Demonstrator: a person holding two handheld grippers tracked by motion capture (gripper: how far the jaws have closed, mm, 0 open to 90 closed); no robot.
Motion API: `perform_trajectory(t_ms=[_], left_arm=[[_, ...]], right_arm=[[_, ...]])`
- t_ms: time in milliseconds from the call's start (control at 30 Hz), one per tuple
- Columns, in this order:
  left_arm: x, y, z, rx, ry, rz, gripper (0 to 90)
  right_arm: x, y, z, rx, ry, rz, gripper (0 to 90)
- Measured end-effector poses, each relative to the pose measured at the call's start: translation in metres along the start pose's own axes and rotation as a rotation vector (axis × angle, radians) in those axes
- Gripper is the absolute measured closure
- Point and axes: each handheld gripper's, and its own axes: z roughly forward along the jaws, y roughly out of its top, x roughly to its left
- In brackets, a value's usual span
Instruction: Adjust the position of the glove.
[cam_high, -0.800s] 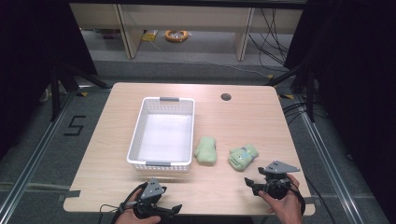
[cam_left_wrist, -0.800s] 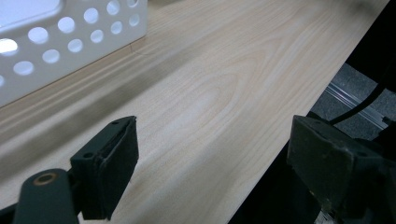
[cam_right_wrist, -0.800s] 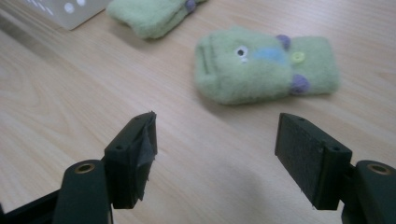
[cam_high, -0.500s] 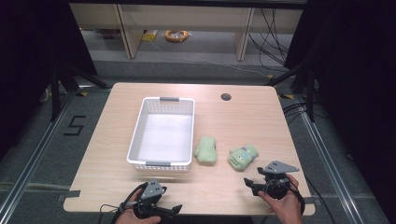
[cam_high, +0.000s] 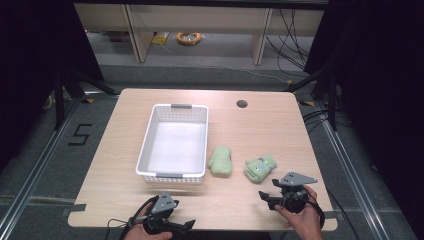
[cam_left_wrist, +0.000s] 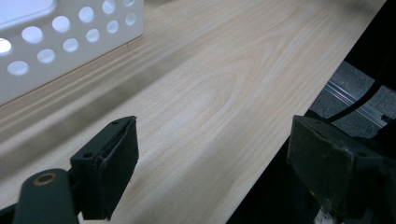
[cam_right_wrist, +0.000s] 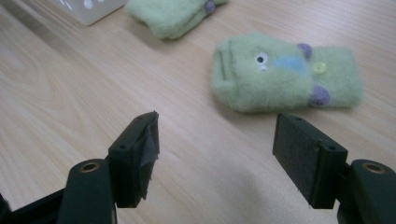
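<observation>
Right gripper (cam_right_wrist: 215, 154) first: jaws spread wide, nothing between the pads, and they frame the green fleece mitten with the stitched face (cam_right_wrist: 285, 72) lying just beyond them on the wooden table (cam_right_wrist: 70, 93). That reads as a line-up for a grab, the gap set wide enough to take the soft bundle whole.

In the high view that mitten (cam_high: 260, 167) sits near the right gripper (cam_high: 272, 196), at the near right of the table, with its plain green partner (cam_high: 220, 161) just left of it, close beside the white perforated basket (cam_high: 172, 107). The basket stands open-topped and bare inside, the likely drop spot for both mittens.

Left gripper (cam_left_wrist: 210, 158) now: jaws released too, gripping nothing, hanging over the near table edge with the basket wall (cam_left_wrist: 70, 44) off to its far left. Parked low at the near left (cam_high: 167, 225), it looks to be waiting its turn.
</observation>
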Motion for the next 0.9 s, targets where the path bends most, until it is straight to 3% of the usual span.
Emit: perform_trajectory(t_ms=[33, 133, 200, 233, 300, 333, 400, 433, 467, 500, 600, 667, 733, 800, 833, 867, 900], left_arm=[[0.0, 0.0, 0.0, 0.001, -0.001, -0.001, 15.7], [0.0, 0.0, 0.0, 0.003, -0.003, 0.0, 15.7], [-0.002, 0.0, 0.001, -0.018, -0.013, -0.024, 15.7], [-0.002, -0.001, 0.002, -0.024, -0.005, -0.026, 15.7], [-0.002, -0.001, 0.002, -0.026, -0.005, -0.025, 15.7], [-0.001, 0.0, 0.002, -0.026, -0.009, -0.031, 15.7], [-0.001, 0.0, 0.001, -0.023, -0.011, -0.031, 15.7], [-0.001, 0.0, 0.001, -0.021, -0.012, -0.05, 15.7], [-0.001, 0.0, 0.0, -0.012, -0.014, -0.042, 15.7], [0.002, 0.001, -0.001, 0.002, -0.002, -0.01, 15.7], [0.001, 0.0, 0.0, -0.011, 0.004, -0.012, 15.7], [-0.001, 0.0, 0.001, -0.039, -0.004, -0.043, 15.7], [0.001, 0.0, 0.0, -0.012, 0.004, -0.015, 15.7], [-0.001, 0.0, 0.001, -0.022, -0.008, -0.042, 15.7], [0.0, 0.001, 0.0, -0.019, -0.008, -0.02, 15.7], [-0.002, 0.0, 0.002, -0.036, -0.01, -0.063, 15.7], [-0.002, 0.0, 0.001, -0.03, -0.008, -0.051, 15.7]], right_arm=[[0.002, 0.0, 0.0, -0.015, -0.025, -0.002, 33.4], [0.003, 0.006, 0.0, -0.024, -0.014, -0.038, 35.9], [0.005, 0.007, 0.001, -0.03, -0.008, -0.034, 36.4], [0.006, 0.013, 0.001, -0.04, 0.006, -0.07, 39.6], [0.006, 0.017, 0.001, -0.038, 0.016, -0.083, 41.0], [0.008, 0.024, 0.001, -0.039, 0.021, -0.113, 44.4], [0.009, 0.028, 0.002, -0.045, 0.024, -0.127, 45.5], [0.01, 0.035, 0.005, -0.052, 0.028, -0.168, 48.0], [0.01, 0.035, 0.005, -0.052, 0.028, -0.168, 48.0], [0.013, 0.044, 0.009, -0.037, 0.043, -0.173, 48.0], [0.013, 0.054, 0.016, -0.042, 0.051, -0.201, 49.5], [0.015, 0.067, 0.027, -0.029, 0.081, -0.208, 50.5], [0.016, 0.077, 0.034, -0.015, 0.086, -0.215, 51.1], [0.017, 0.085, 0.043, -0.012, 0.101, -0.22, 52.2], [0.017, 0.085, 0.043, -0.012, 0.101, -0.22, 52.2], [0.019, 0.092, 0.051, 0.008, 0.105, -0.231, 52.8], [0.019, 0.095, 0.056, 0.001, 0.1, -0.233, 53.8]])
